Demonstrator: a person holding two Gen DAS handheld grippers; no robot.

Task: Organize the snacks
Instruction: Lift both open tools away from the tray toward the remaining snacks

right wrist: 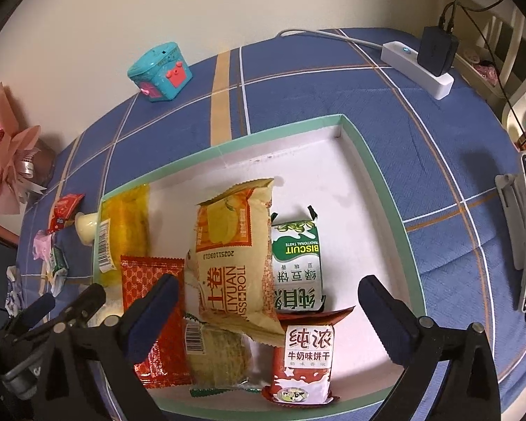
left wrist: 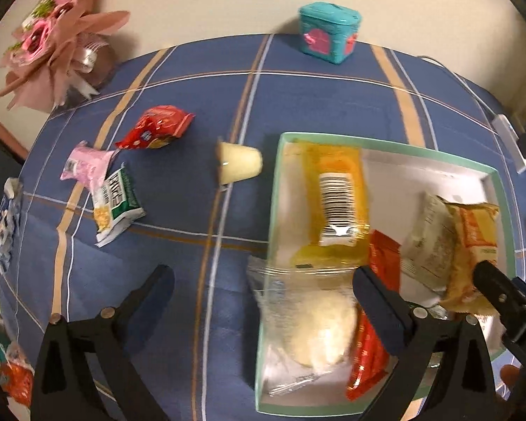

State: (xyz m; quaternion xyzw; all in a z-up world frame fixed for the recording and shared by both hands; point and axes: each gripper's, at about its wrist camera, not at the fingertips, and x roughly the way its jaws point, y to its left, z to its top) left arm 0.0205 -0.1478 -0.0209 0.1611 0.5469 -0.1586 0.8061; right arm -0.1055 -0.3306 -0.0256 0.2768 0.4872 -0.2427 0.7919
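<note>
Collection point is the green-rimmed box (right wrist: pixel 385 189) on the checked cloth (left wrist: pixel 179 80); several packets already lie flat inside, among them the Swiss roll pack (right wrist: pixel 233 263). Both tools hang over it — left gripper (left wrist: pixel 263 284) jaws spread wide, nothing between the pads; right gripper (right wrist: pixel 268 301) likewise wide apart and empty. Outstanding on the cloth, left of the box: red packet (left wrist: pixel 156 127), pink packet (left wrist: pixel 86 165), green-and-white packet (left wrist: pixel 117 207), jelly cup (left wrist: pixel 240 163) — presumably next for collection.
</note>
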